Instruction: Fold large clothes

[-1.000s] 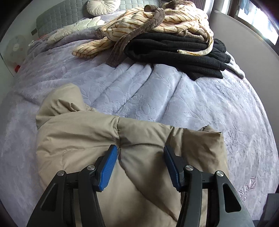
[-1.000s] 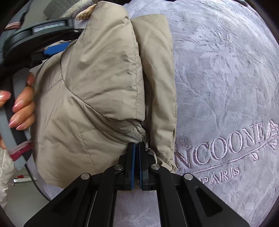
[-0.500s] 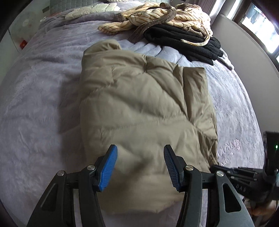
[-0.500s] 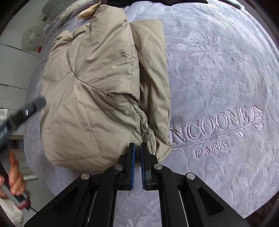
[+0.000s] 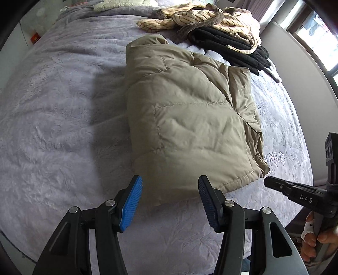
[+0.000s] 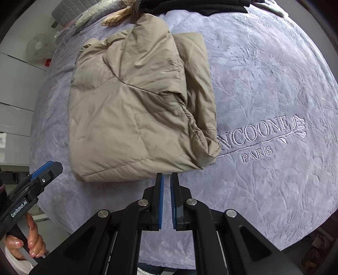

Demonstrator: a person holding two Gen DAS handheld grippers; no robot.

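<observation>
A beige padded jacket (image 5: 190,118) lies folded into a thick rectangle on the lilac bed blanket (image 5: 63,127). My left gripper (image 5: 170,182) hovers open just short of its near hem, with nothing between the blue pads. In the right wrist view the same jacket (image 6: 137,110) lies ahead, and my right gripper (image 6: 166,176) hangs over the blanket off its near edge. Its jaws stand almost together and hold nothing. The left gripper (image 6: 48,167) shows at the left, and the right gripper (image 5: 272,183) at the right of the left wrist view.
A cream striped garment (image 5: 200,19) and a black garment (image 5: 228,48) are piled at the far end of the bed. The blanket (image 6: 264,84) bears embroidered lettering to the right of the jacket. A person's hand (image 6: 31,243) grips the left handle. A window wall runs along the right.
The right gripper has let go of the jacket's edge and lifted away. The left gripper has drawn back from over the jacket to its near hem. The jacket lies still.
</observation>
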